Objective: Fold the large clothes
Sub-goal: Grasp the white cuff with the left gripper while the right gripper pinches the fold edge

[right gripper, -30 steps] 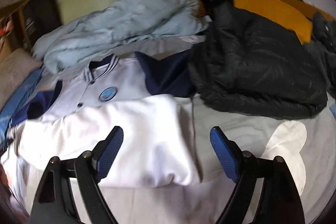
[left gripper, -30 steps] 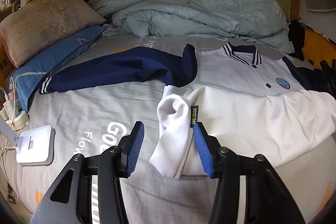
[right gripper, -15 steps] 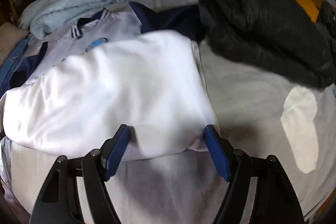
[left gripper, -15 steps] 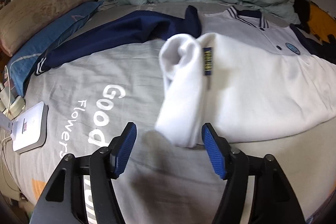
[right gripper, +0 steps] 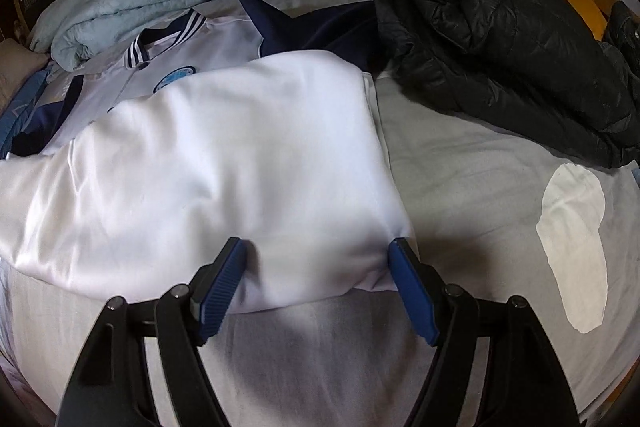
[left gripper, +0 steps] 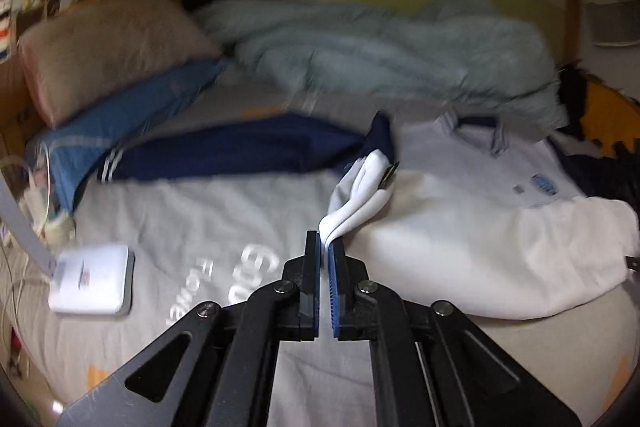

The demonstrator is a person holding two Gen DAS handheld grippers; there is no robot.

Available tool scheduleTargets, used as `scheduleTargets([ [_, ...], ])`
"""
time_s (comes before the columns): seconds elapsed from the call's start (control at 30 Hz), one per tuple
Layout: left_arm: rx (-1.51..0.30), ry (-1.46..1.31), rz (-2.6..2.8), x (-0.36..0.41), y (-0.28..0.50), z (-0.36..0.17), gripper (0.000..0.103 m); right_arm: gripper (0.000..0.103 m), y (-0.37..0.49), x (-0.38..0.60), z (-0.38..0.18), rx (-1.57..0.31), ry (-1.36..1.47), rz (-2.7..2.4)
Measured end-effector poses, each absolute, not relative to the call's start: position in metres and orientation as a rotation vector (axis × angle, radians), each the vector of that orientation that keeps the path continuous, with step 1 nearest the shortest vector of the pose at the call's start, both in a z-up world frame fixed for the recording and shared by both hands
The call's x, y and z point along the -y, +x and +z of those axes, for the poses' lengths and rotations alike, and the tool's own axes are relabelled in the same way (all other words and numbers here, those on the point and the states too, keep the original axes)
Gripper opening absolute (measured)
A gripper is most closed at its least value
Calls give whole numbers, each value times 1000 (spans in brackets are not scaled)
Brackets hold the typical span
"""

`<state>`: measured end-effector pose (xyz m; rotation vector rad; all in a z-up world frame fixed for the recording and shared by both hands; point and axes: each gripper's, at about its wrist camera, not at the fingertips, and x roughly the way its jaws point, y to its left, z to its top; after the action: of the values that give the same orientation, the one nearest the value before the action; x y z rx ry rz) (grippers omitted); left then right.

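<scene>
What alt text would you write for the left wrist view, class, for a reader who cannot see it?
The left gripper, jaws just closed, pinches the corner of a white jacket lying on a grey bedsheet. One navy sleeve stretches left towards pillows; a crumpled pale blue duvet lies behind.

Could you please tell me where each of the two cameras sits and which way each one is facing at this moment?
Left wrist: on the left gripper, looking down across the bed toward the pillows; its jaws, just closed, pinch the white garment's corner.
Right wrist: on the right gripper, tilted steeply down; open jaws straddle the white garment's other corner, black jacket beyond.
Shared: white garment, striped-collar jacket, blue duvet.
</scene>
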<state>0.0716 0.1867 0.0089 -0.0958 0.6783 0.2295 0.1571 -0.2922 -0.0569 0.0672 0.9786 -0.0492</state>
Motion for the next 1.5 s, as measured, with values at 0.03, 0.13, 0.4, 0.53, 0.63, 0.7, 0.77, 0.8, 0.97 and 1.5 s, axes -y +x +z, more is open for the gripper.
scheduleTargets([
  [0.03,-731,-107,243,-191,80,-1,4,71,157,292,-57,-980,63,-50],
  [0.13,-915,-117,289,-203,101,-38,8,71,157,291,-57,-981,61,-49],
  [0.4,-822,-326,204,-230,84,-26,36,72,155,291,-57,-956,86,-51],
  [0.53,-760,-388,116,-236,88,-14,36,55,150,292,-53,-896,102,-82],
  [0.63,-742,-299,45,-221,110,-1,36,27,145,298,-49,-832,121,-155],
  [0.7,-747,-216,45,-210,126,1,36,23,144,304,-48,-816,171,-155],
  [0.77,-781,-171,70,-205,140,-3,36,20,144,308,-47,-812,198,-136],
  [0.8,-801,-183,65,-206,145,-7,36,19,143,310,-46,-807,208,-122],
  [0.97,-881,-271,83,-231,170,-33,30,17,143,305,-40,-789,181,-43],
  [1.5,-724,-334,186,-266,139,0,1,17,147,304,-37,-793,176,-54],
])
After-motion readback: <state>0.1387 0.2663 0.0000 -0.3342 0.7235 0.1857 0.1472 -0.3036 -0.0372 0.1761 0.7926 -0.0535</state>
